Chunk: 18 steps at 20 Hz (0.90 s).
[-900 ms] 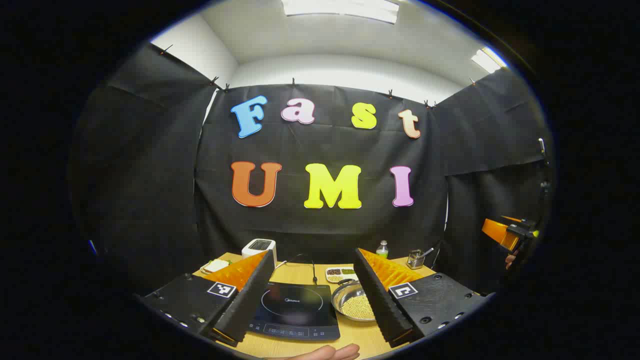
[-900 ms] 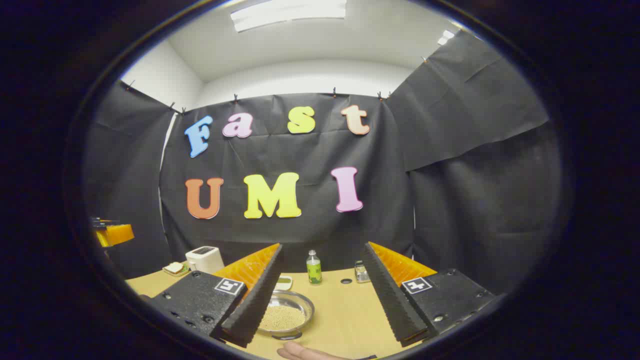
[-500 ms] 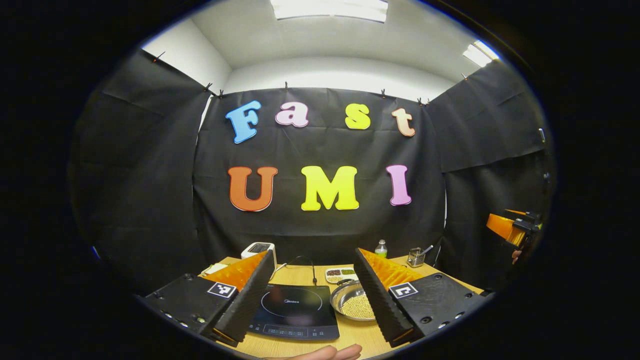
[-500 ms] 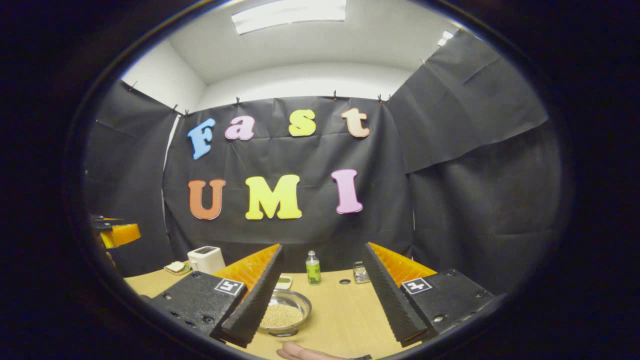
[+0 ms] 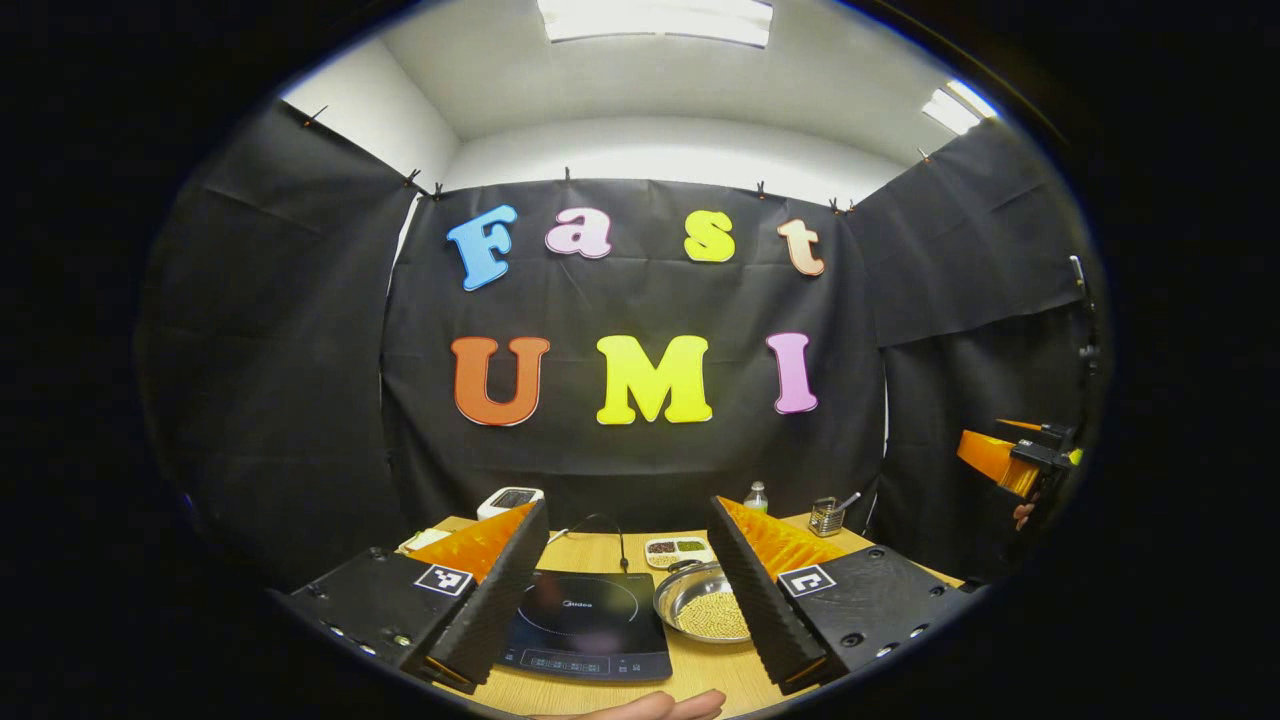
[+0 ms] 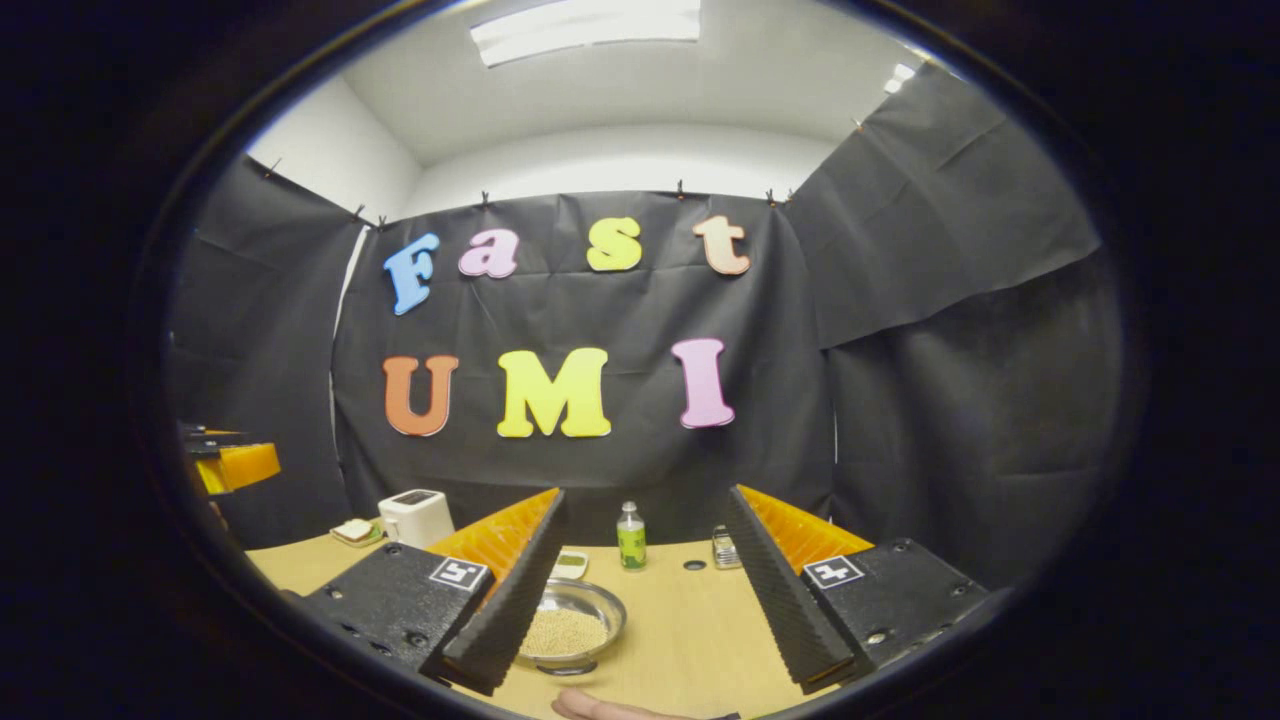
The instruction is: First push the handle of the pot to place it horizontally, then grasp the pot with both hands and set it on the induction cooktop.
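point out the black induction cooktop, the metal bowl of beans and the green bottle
black induction cooktop (image 5: 588, 620), left gripper view, glass top
metal bowl of beans (image 6: 572, 630), right gripper view, the beans
green bottle (image 6: 630, 545), right gripper view, label

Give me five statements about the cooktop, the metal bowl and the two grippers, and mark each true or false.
1. The induction cooktop has nothing standing on it. True.
2. The metal bowl is empty. False: it holds small pale grains.
3. The left gripper is shut on the bowl. False: its fingers stand apart, holding nothing.
4. The right gripper is open. True.
5. The green-labelled bottle lies on its side. False: it stands upright near the back wall.
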Available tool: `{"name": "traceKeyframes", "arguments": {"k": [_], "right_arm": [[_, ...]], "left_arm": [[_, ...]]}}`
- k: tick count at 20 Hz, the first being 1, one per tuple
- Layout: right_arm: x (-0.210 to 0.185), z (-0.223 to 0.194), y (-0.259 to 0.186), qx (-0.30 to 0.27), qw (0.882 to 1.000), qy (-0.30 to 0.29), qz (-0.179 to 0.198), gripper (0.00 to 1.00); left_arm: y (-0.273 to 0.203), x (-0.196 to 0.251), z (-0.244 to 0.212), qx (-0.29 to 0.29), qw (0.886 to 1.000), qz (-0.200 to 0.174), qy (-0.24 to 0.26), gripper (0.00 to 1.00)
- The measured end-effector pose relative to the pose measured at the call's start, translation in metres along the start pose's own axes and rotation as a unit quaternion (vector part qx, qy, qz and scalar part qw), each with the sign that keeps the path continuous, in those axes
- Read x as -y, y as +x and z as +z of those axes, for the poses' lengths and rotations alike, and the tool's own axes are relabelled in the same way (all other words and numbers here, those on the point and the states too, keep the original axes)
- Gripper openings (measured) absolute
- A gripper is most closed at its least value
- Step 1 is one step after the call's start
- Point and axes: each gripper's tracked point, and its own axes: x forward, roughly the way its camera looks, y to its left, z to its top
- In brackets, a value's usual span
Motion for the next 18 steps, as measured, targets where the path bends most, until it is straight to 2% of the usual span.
{"name": "traceKeyframes", "arguments": {"k": [2, 3, 4, 5, 6, 7, 8, 9, 12, 14, 18], "right_arm": [[-0.011, -0.007, 0.004, -0.007, 1.000, 0.008, 0.021, 0.94], [-0.013, -0.014, 0.009, -0.014, 1.000, 0.007, 0.027, 0.89], [-0.015, -0.019, 0.014, -0.018, 0.999, 0.005, 0.032, 0.80], [-0.019, -0.026, 0.018, -0.023, 0.999, 0.000, 0.039, 0.81], [-0.025, -0.033, 0.022, -0.031, 0.998, -0.002, 0.046, 0.72], [-0.031, -0.040, 0.024, -0.041, 0.998, -0.003, 0.054, 0.68], [-0.038, -0.047, 0.029, -0.049, 0.997, -0.003, 0.065, 0.55], [-0.044, -0.057, 0.034, -0.062, 0.995, -0.008, 0.073, 0.49], [-0.054, -0.091, 0.045, -0.106, 0.991, -0.023, 0.080, 0.00], [-0.066, -0.115, 0.050, -0.132, 0.986, -0.041, 0.089, 0.04], [-0.087, -0.167, 0.056, -0.184, 0.975, -0.062, 0.107, 0.04]], "left_arm": [[0.000, -0.001, 0.001, 0.001, 1.000, 0.002, -0.001, 0.95], [0.000, 0.000, -0.001, 0.001, 1.000, 0.001, -0.001, 0.95], [0.001, 0.001, -0.005, -0.001, 1.000, -0.001, -0.001, 0.95], [0.001, 0.002, -0.007, -0.002, 1.000, -0.004, -0.002, 0.95], [0.001, 0.003, -0.008, -0.003, 1.000, -0.006, -0.002, 0.95], [0.000, 0.004, -0.009, -0.005, 1.000, -0.006, -0.002, 0.95], [0.000, 0.004, -0.010, -0.007, 1.000, -0.006, -0.002, 0.95], [0.000, 0.005, -0.013, -0.006, 1.000, -0.007, 0.000, 0.95], [-0.004, 0.007, -0.015, -0.009, 1.000, -0.008, 0.005, 0.95], [-0.006, 0.008, -0.016, -0.008, 1.000, -0.008, 0.005, 0.95], [-0.011, 0.009, -0.017, -0.010, 1.000, -0.011, 0.011, 0.95]]}}
